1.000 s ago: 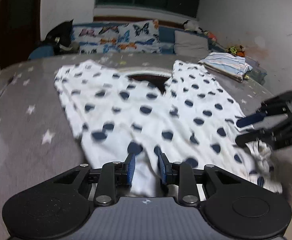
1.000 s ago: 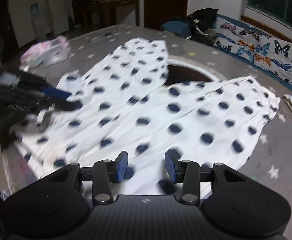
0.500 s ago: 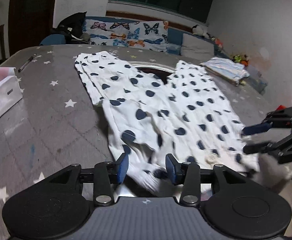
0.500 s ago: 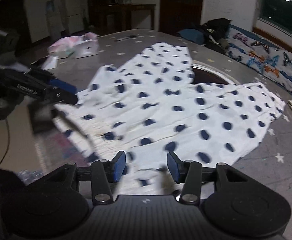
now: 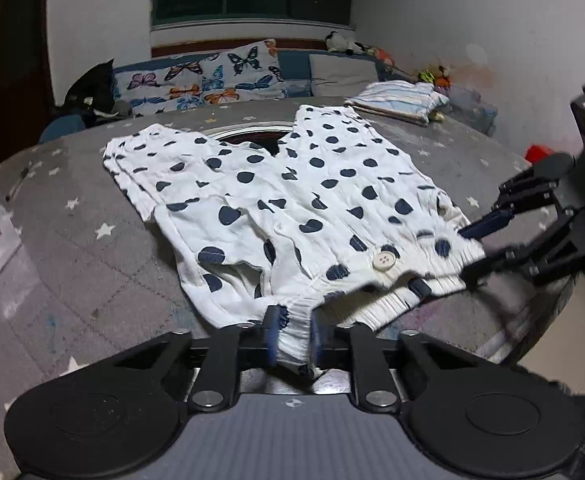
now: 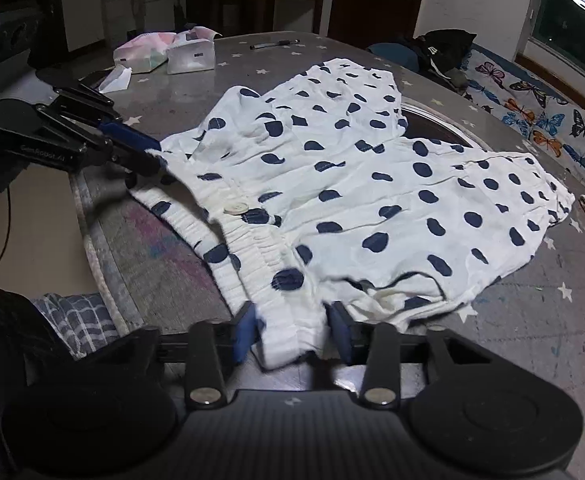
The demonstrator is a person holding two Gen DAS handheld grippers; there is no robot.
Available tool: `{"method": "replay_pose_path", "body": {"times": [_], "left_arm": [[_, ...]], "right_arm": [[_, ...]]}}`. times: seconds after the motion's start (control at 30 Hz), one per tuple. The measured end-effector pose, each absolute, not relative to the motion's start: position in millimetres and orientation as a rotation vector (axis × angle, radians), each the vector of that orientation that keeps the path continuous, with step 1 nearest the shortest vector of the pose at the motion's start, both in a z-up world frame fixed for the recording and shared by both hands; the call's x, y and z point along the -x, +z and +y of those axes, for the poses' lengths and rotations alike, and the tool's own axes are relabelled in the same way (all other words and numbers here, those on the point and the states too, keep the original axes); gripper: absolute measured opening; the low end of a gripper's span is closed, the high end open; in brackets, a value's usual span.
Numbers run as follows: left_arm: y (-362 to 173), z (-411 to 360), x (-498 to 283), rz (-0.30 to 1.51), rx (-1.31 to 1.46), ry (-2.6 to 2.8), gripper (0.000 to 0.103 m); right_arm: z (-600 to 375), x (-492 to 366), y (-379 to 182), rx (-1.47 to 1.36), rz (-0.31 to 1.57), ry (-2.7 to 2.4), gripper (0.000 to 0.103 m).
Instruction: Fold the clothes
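While one pair of polka-dot shorts [image 5: 316,196] lies at the table's [image 5: 72,272] near edge, two grippers hold it. The left gripper [image 5: 294,334] and right gripper [image 6: 294,330] each pinch its elastic waistband [image 6: 252,248].

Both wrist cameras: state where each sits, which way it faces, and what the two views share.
Left wrist: on the left gripper, facing across the polka-dot shorts toward the butterfly cushions; right gripper enters at right.
Right wrist: on the right gripper, facing across the polka-dot shorts toward the tissue packs; left gripper enters at left.
Shared: shorts, white button, star-patterned table.
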State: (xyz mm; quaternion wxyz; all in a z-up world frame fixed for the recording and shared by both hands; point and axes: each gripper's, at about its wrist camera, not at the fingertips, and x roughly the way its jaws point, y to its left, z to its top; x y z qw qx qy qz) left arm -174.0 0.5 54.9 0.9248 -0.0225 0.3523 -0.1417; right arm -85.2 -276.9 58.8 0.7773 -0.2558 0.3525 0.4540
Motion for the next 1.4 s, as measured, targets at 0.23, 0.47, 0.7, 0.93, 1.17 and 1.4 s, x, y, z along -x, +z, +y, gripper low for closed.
{"method": "replay_pose_path", "body": {"times": [0.23, 0.47, 0.7, 0.93, 1.17, 1.4], "left_arm": [[59, 0, 176, 0.739, 0.030, -0.333, 0.008], [56, 9, 174, 0.794, -0.018, -0.386, 0.016], [89, 38, 160, 0.673, 0.009, -0.350, 0.024], [75, 37, 101, 0.644, 0.117, -0.242, 0.024], [39, 34, 71, 0.704, 0.096, -0.144, 0.023], [25, 57, 82, 0.717, 0.083, -0.036, 0.019]], "right_arm": [[-294, 88, 81, 0.562, 0.752, 1.008, 0.030], [-300, 88, 75, 0.579, 0.827, 1.061, 0.036], [-313, 64, 111, 0.425, 0.797, 1.078, 0.040], [-292, 41, 89, 0.392, 0.781, 0.999, 0.040], [-284, 36, 64, 0.352, 0.776, 0.960, 0.043], [-302, 40, 50, 0.318, 0.801, 0.906, 0.049]]}}
